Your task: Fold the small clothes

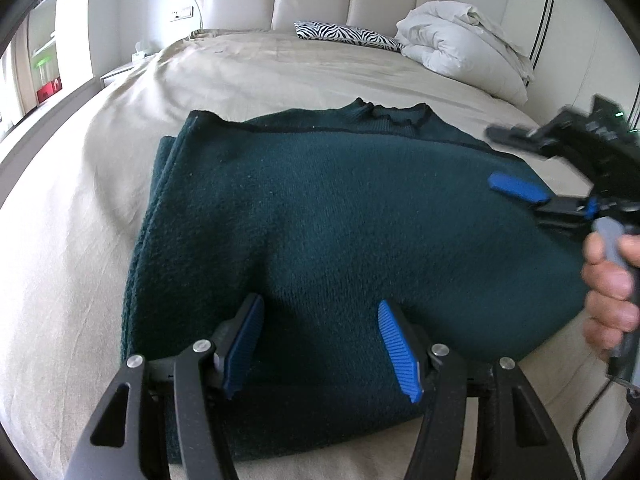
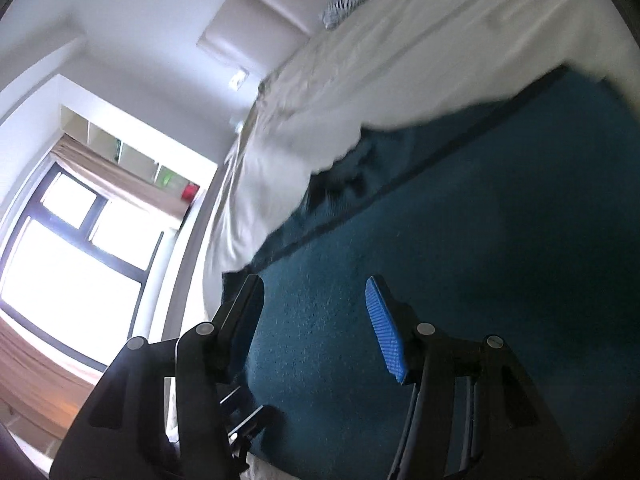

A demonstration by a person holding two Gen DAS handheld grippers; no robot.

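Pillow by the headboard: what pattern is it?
Black-and-white zebra stripes on the pillow; clearest in the left wrist view.

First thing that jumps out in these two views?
The dark green sweater, folded on the beige bed, fills the middle of the left wrist view. The left gripper hangs open over its near edge, nothing between its pads; the right gripper stands open over its right side. By the headboard lie a zebra pillow and a crumpled white duvet.
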